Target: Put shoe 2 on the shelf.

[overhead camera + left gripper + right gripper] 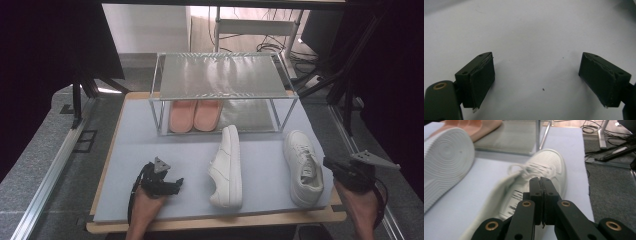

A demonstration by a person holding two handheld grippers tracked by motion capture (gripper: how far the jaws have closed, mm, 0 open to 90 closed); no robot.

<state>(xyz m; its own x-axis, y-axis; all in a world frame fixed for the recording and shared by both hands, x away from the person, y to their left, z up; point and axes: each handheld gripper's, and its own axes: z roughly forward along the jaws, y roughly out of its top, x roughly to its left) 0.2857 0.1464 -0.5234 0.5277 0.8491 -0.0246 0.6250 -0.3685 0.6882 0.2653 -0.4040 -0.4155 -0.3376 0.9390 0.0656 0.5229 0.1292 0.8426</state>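
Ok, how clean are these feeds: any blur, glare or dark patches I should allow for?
High view: soft overall, both sides very dark, bright glare behind the rack. Left gripper view: mat washed out almost white, open pads sharp. Right gripper view: right shoe smeared by motion blur around the laces, shut right gripper crisp, sideways shoe's sole fairly clear.

A wooden table [215, 224] carries a pale blue-grey mat [165, 145]. On the mat stand a two-tier metal wire shoe rack [220, 75], a white sneaker tipped on its side [227, 170] and an upright white laced sneaker [302, 167]. A pair of pink slippers [195, 115] sits on the rack's lower tier.
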